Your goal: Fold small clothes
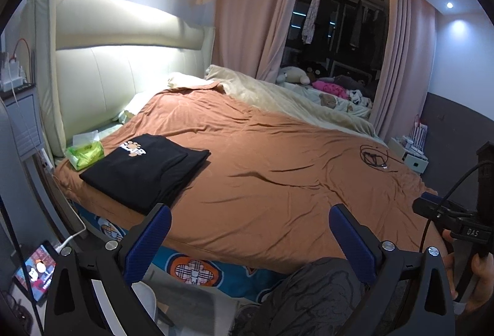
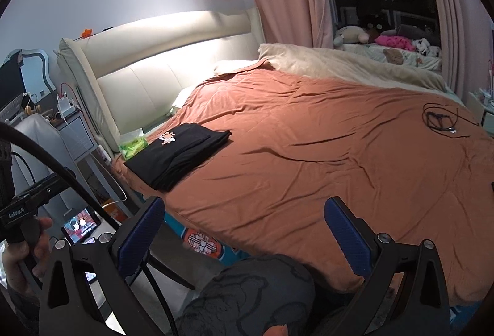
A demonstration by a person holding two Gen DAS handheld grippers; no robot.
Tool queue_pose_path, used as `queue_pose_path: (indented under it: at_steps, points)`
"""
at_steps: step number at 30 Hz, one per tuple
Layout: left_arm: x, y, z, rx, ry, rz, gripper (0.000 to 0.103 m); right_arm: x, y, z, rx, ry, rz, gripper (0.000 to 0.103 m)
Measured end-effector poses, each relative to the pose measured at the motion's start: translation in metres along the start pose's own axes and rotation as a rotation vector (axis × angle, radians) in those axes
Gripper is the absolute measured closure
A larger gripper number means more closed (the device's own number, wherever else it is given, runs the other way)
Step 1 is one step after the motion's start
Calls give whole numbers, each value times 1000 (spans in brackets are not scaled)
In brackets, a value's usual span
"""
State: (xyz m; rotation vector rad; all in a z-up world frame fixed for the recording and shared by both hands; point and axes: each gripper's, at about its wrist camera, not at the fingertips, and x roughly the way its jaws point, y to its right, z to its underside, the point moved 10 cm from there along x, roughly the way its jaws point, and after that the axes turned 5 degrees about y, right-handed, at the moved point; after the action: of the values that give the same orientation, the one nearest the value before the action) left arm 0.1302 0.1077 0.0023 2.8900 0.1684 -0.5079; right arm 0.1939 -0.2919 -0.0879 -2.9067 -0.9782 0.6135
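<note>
Left gripper [image 1: 250, 231] & right gripper [image 2: 244, 225], both spread, empty, hang back from folded black cotton tee w/ paw print [image 1: 145, 166], parked near green tissue pack [image 1: 85, 154], prob. finished.

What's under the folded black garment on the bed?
The folded black garment lies on the orange-brown bedspread, its far corner overlapping the green tissue pack. Whether anything else sits beneath it is hidden by the fabric.
</note>
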Motion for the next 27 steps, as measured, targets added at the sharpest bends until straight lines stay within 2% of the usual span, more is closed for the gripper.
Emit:
queue_pose_path:
  at_steps: [3, 8, 14, 27]
  points:
    - [-12, 9, 3, 19, 16, 2, 1, -19, -1, 9, 3, 39, 24, 0]
    - [-31, 23, 9, 54, 42, 10, 0, -41, 2, 28, 41, 67, 9, 0]
    - [-41, 31, 18, 52, 53, 22, 0, -58, 10, 51, 63, 71, 31, 0]
    - [-46, 38, 37, 63, 44, 12, 0, -73, 7, 57, 56, 89, 70, 0]
